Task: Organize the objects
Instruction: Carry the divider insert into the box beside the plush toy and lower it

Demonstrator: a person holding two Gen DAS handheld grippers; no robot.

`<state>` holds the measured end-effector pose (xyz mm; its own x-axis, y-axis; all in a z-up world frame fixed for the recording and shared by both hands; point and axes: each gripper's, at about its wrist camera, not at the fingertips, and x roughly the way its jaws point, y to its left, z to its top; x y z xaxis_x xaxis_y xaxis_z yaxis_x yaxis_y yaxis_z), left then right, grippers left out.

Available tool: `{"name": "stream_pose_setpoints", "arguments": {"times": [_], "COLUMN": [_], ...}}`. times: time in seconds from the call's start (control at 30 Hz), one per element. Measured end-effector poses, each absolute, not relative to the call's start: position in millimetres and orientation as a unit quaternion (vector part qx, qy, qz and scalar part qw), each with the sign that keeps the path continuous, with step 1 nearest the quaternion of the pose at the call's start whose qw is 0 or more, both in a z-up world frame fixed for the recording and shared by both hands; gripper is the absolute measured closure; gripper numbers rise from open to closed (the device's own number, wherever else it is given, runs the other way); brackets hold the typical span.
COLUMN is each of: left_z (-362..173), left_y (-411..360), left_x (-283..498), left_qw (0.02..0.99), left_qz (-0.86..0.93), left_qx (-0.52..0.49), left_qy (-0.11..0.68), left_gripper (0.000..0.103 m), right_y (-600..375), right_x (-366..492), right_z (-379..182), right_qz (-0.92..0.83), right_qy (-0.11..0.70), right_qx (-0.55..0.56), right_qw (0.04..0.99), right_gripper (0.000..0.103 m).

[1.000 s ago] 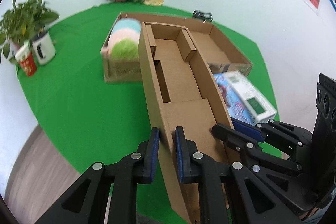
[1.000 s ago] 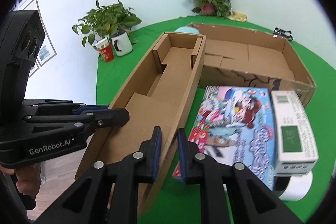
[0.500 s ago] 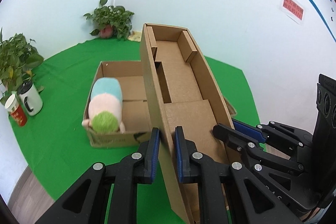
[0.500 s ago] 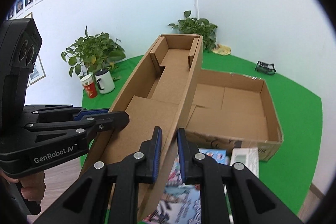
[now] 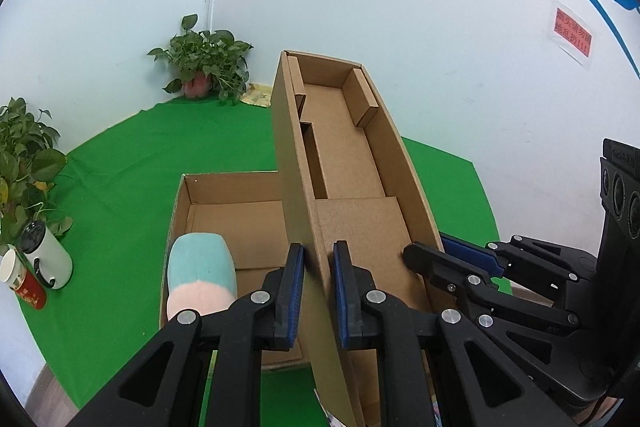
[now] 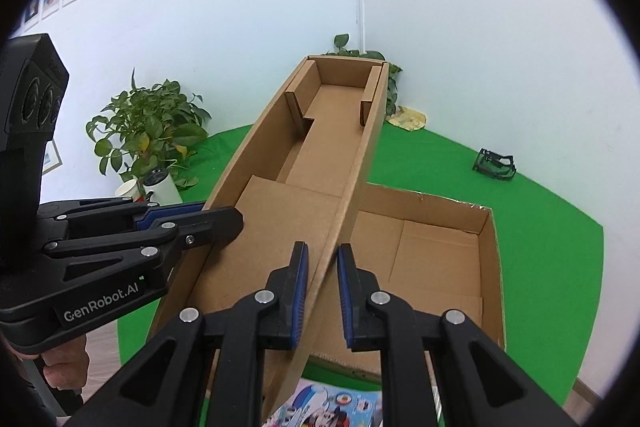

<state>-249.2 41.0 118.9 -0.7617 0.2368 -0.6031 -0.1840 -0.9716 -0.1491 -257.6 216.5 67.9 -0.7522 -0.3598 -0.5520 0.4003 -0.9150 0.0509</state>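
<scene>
A long shallow cardboard lid [image 5: 344, 155] is held in the air, tilted up at its far end, above the open cardboard box [image 5: 236, 223]. My left gripper [image 5: 318, 291] is shut on the lid's left wall. My right gripper [image 6: 322, 291] is shut on the lid's right wall [image 6: 360, 163]. A plush toy [image 5: 200, 275] with a teal and pink body lies in the left end of the box. The box's right half [image 6: 432, 255] is bare inside. A colourful picture book [image 6: 320, 403] lies under the lid's near end.
Potted plants [image 5: 204, 63] [image 6: 148, 131] stand at the back and left of the green cloth [image 5: 116, 187]. A white mug [image 5: 48, 259] and a red cup [image 5: 24, 287] stand at the left edge. A black clip [image 6: 494, 165] lies far right.
Both grippers have raised the lid and tilted its far end up. It now sits higher over the box. The book and white carton have dropped nearly out of view.
</scene>
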Motion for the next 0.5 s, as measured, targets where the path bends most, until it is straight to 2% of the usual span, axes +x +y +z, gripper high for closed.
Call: {"name": "stream_pose_setpoints", "arguments": {"times": [0.2, 0.5], "left_z": [100, 44], "left_y": [36, 22], "left_x": [-291, -342], "left_qw": [0.102, 0.089], "left_qz": [0.931, 0.914], "left_qx": [-0.347, -0.393], "left_qy": [-0.039, -0.052], "left_gripper": [0.092, 0.092], "right_y": [210, 207], "right_x": [-285, -323], "right_z": [56, 20], "right_qz": [-0.93, -0.911], "right_qy": [0.032, 0.021], "right_qx": [0.307, 0.356], "right_qw": [0.199, 0.209], "right_gripper": [0.089, 0.09]}}
